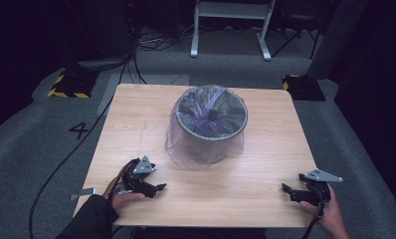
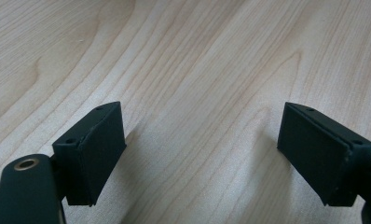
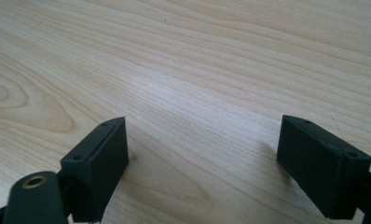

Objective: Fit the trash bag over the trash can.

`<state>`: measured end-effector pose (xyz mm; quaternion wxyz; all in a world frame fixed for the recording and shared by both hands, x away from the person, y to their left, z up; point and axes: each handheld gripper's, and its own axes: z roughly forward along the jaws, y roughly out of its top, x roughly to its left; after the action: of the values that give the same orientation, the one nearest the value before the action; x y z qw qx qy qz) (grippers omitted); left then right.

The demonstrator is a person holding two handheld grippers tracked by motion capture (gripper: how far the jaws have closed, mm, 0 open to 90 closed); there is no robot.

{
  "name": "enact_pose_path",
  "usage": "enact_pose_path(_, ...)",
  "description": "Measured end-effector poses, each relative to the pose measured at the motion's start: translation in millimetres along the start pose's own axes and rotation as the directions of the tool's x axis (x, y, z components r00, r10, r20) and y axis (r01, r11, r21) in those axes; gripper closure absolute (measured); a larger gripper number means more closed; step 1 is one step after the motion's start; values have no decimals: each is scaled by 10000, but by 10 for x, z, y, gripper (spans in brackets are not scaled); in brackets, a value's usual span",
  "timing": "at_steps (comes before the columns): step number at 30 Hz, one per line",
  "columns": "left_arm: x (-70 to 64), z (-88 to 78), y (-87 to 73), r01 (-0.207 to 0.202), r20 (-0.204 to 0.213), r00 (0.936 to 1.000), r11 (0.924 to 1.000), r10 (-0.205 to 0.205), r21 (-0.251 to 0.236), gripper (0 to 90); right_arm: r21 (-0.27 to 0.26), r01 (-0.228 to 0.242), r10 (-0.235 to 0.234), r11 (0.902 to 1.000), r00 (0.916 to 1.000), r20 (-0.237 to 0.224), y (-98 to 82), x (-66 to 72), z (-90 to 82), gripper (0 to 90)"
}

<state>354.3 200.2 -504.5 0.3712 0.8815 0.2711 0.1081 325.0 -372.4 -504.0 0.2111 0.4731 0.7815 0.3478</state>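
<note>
**Both grippers low and empty, lined bin alone mid-table**

On the wooden table stands a round bin, a little beyond the middle and slightly toward the far edge. A thin, see-through purple bag lines it: the film is folded over the rim and hangs loosely down the outside, pooling on the wood at the bin's near-left foot. Inside, the film bunches into a darker fold near the centre.

The left gripper lies at the near-left corner of the table, held by a hand in a dark sleeve, jaws pointing right across the board. In the left gripper view its jaws stand wide apart with bare wood between them; it is released and holds nothing. The right gripper sits at the near-right edge, jaws pointing left toward the middle. In the right gripper view its jaws are likewise spread, with wood grain between them, so it too is empty.

Both grippers are well apart from the bin, and the stretch of table between each of them and the bag is bare.

Beyond the table, on grey carpet, lie a white frame, black cables, two yellow-and-black striped blocks and a floor mark "4".
</note>
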Motion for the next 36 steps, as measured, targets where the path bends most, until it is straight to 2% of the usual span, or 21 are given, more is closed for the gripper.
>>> enact_pose_path(36,10,23,22,27,-11,10000,10000,-27,1,143,11,-77,77,10000,9999,150,7,4,10,160)
